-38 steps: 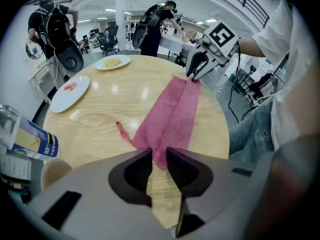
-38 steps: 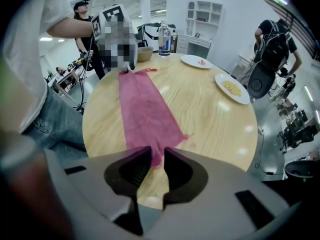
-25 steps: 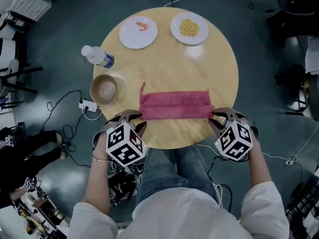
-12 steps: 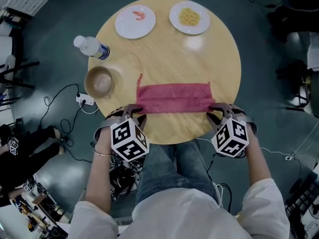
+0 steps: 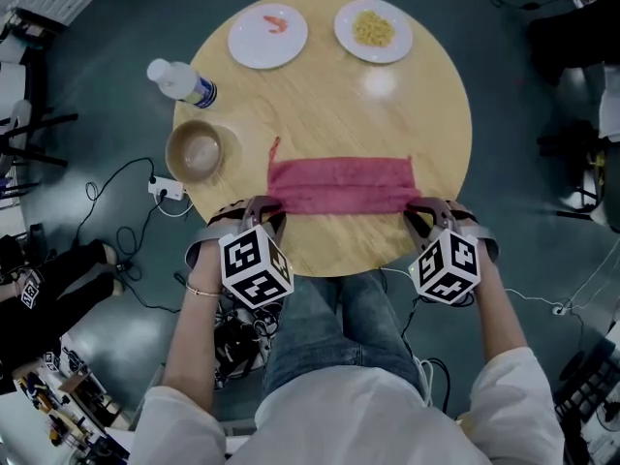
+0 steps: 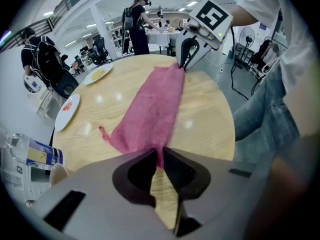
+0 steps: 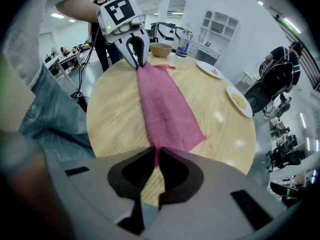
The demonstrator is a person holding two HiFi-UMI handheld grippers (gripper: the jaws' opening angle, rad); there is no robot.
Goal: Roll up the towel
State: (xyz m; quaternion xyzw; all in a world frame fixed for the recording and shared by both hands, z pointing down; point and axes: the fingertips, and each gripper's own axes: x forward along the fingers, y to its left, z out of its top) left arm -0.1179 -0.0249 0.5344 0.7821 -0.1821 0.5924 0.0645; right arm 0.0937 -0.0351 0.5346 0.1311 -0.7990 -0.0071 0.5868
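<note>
Both closing on towel (image 5: 339,184): left gripper (image 5: 273,205), right gripper (image 5: 417,208).

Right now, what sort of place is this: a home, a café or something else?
Probably a research lab or open workshop, not a home: a power strip lies on the floor by the round table, and the hall behind holds workbenches, white shelving and other people at work.

Round wood table (image 5: 339,105) on a dark grey floor (image 5: 504,85); a power strip (image 5: 166,190) lies left of it, white shelves (image 7: 220,21) beyond.
</note>
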